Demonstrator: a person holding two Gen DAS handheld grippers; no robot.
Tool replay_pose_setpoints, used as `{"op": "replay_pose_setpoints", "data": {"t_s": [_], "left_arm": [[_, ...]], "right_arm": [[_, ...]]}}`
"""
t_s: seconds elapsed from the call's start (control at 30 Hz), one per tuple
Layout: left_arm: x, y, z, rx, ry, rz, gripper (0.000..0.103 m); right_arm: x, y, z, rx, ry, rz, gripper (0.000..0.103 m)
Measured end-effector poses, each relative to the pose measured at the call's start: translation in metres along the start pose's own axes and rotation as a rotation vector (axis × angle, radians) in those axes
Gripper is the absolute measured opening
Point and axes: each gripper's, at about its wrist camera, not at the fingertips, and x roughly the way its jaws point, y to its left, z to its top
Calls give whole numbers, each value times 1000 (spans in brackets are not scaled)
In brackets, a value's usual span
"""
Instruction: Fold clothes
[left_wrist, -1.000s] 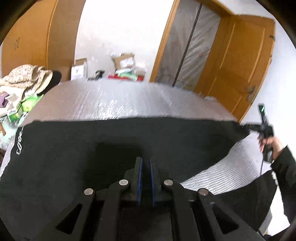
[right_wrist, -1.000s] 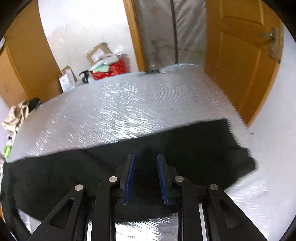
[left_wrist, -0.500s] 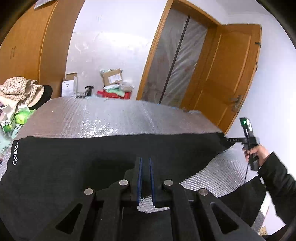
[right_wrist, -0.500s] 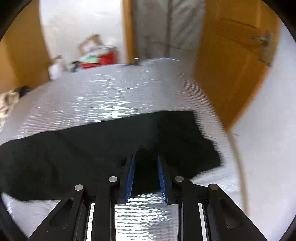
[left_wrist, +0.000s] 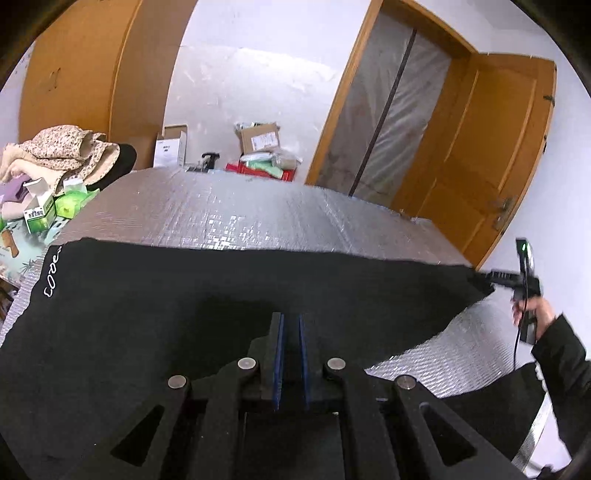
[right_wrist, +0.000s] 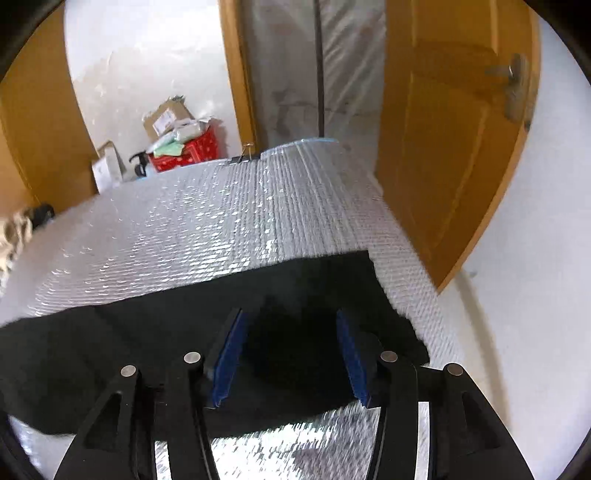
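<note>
One fold at most looked made: the black garment (left_wrist: 184, 295) lay spread in a long band across the silver mat (left_wrist: 240, 206), its near edge doubled toward the person. The left gripper (left_wrist: 290, 354) had its jaws nearly closed, pinching that near edge (the cloth between the pads was hard to make out). The right gripper (right_wrist: 291, 354) was opening, jaws wide, with the garment's end under them but not pressed. Most folding seemed left: the ends had not yet been brought in, nor the bundle squared.
</note>
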Motion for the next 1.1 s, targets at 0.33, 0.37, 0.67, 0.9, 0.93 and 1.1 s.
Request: {"op": "replay_pose_setpoints", "data": {"t_s": [0.33, 0.37, 0.67, 0.9, 0.93, 1.1], "left_arm": [[-51, -28, 14, 105, -275, 156, 7], [-52, -27, 14, 110, -279, 187, 7], [-78, 2, 17, 40, -323, 304, 7], [-96, 30, 12, -30, -263, 321, 7], [-99, 32, 9, -34, -247, 318, 7], [-107, 43, -20, -35, -165, 281, 7]], "right_arm": [[22, 100, -29, -350, 96, 173, 28], [27, 104, -30, -361, 102, 160, 28], [-9, 110, -32, -237, 50, 224, 25], [-89, 128, -51, -267, -35, 237, 25], [-104, 129, -55, -265, -58, 240, 25], [-175, 130, -84, -224, -164, 251, 25]]}}
